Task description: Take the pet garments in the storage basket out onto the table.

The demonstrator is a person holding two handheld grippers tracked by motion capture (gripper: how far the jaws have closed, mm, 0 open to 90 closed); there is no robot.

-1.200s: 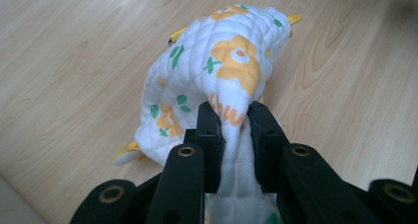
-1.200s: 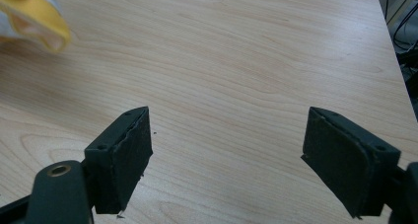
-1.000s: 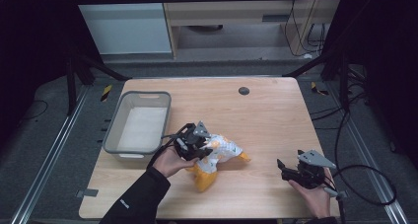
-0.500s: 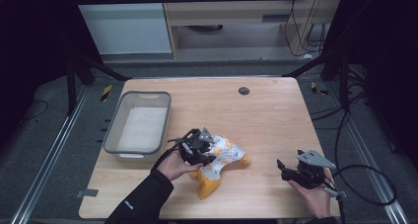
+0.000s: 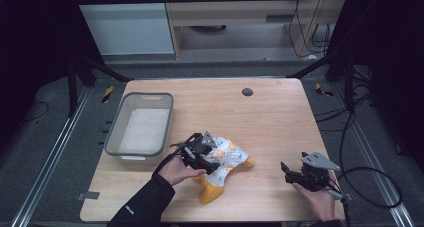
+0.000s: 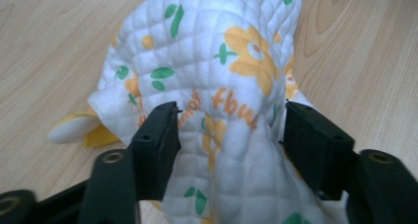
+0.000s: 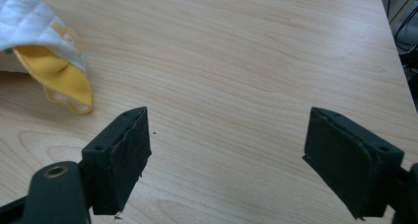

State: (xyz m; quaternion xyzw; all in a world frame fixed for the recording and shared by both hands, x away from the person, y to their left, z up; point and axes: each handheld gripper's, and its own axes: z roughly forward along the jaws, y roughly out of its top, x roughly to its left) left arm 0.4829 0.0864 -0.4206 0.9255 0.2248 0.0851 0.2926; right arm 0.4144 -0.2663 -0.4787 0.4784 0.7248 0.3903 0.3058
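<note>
Moved: left gripper (image 5: pixel 202 154) and cloth (image 5: pixel 225 159) had shifted slightly toward 4 o'clock; right gripper (image 5: pixel 295 174) had stayed put.
Left jaws: partly open, straddling a raised fold of the cloth (image 6: pixel 222 86), both pads touching it.
Right jaws: wide open, empty, over bare table (image 7: pixel 256 76).
Cloth: front centre, at 4 o'clock from the bin (image 5: pixel 117 149).

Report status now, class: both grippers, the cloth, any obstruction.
Left gripper open astride the white quilted flower-print cloth. Right gripper open, idle over bare wooden table. Grey plastic bin stands apart.
</note>
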